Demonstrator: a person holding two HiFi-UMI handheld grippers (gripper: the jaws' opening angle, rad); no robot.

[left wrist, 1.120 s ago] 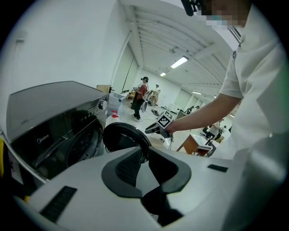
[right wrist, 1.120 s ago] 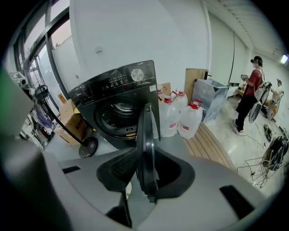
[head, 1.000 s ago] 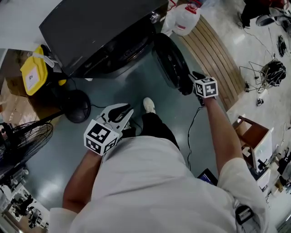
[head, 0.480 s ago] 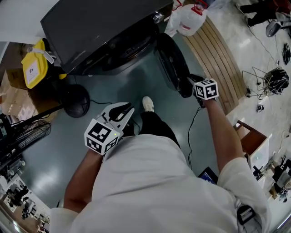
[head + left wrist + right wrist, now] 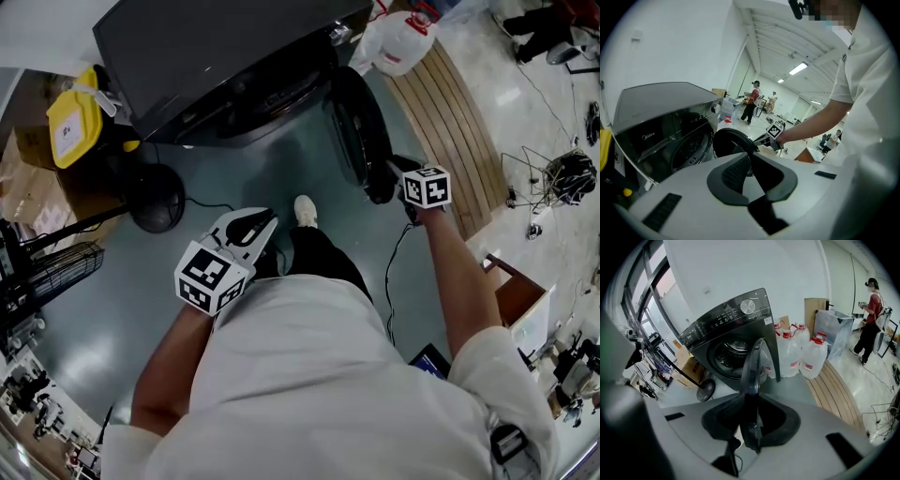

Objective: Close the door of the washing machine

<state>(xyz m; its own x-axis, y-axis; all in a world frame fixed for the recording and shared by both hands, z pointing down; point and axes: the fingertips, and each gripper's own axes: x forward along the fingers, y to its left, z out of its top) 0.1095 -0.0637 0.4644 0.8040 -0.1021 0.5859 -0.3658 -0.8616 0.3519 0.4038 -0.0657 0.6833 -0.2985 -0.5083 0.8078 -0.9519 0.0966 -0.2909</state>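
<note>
1. The door (image 5: 354, 131) stood open, right of the washing machine (image 5: 216, 56). It looked rigid and likely heavy (hinged at its far end), best taken at the near rim.
2. The right gripper (image 5: 751, 420) had just been closing on that rim, pads apparently touching.
3. The left gripper (image 5: 749, 174) gaped empty, nearer.

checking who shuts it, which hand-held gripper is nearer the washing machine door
Right. The right hand-held gripper has the door between its jaws, which have just been closing on its edge. The left hand-held gripper hangs open near the person's leg, apart from it.
</note>
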